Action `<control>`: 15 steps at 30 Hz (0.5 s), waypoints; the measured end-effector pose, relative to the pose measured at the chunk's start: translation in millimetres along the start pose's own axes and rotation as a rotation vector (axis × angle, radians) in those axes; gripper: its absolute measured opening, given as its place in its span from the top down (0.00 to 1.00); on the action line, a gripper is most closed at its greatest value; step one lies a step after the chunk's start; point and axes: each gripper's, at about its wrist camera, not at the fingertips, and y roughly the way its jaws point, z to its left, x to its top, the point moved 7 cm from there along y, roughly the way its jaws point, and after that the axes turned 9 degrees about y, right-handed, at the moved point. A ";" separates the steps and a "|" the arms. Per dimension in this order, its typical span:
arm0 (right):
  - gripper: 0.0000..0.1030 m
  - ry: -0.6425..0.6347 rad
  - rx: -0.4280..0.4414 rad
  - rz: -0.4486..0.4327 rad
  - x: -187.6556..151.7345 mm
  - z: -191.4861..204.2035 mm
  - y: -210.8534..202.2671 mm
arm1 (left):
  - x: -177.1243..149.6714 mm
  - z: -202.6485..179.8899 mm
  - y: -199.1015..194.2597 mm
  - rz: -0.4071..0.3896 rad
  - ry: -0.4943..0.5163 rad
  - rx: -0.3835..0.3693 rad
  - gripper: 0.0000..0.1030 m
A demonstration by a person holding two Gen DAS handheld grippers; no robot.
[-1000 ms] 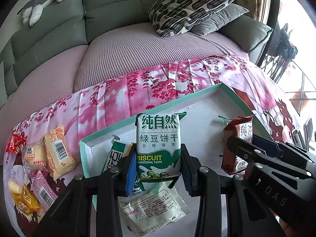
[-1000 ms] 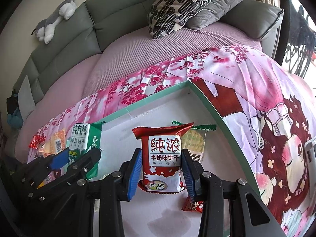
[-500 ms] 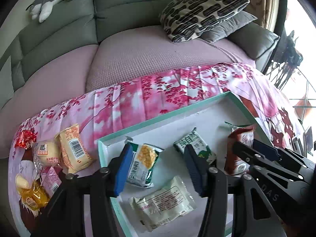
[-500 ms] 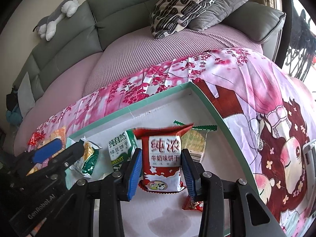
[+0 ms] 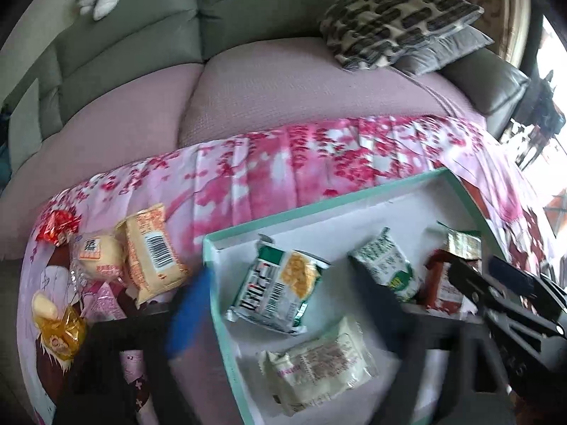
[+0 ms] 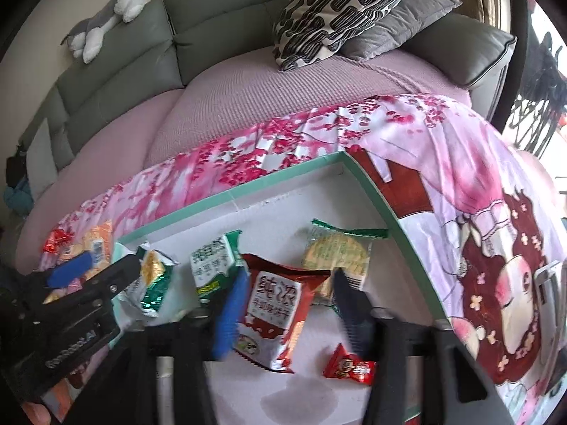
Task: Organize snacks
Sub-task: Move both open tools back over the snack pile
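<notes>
Red biscuit pack [image 6: 274,313] — loose, right gripper [image 6: 285,313] parted

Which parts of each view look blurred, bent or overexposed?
Left wrist view: its own claw is motion-smeared; the window is blown out. Right wrist view: claw fingers blur, the tray rim bows, the sofa curves.

A green sofa [image 6: 117,81] with a mauve knitted seat cover [image 6: 290,102] fills the background, and a grey and white plush cat [image 6: 106,17] lies along the top of its backrest. At the far right end of the seat a black and white patterned cushion [image 6: 343,3] leans on a plain grey cushion [image 6: 400,24]. A pink cloth [image 5: 283,170] printed with blossoms and a cartoon girl [image 6: 496,283] is spread in front of the sofa.
</notes>
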 end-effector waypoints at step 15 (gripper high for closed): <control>0.00 -0.045 -0.078 -0.012 0.7 -4.6 4.9 | -12.3 27.2 14.1 0.044 -0.054 0.130 0.05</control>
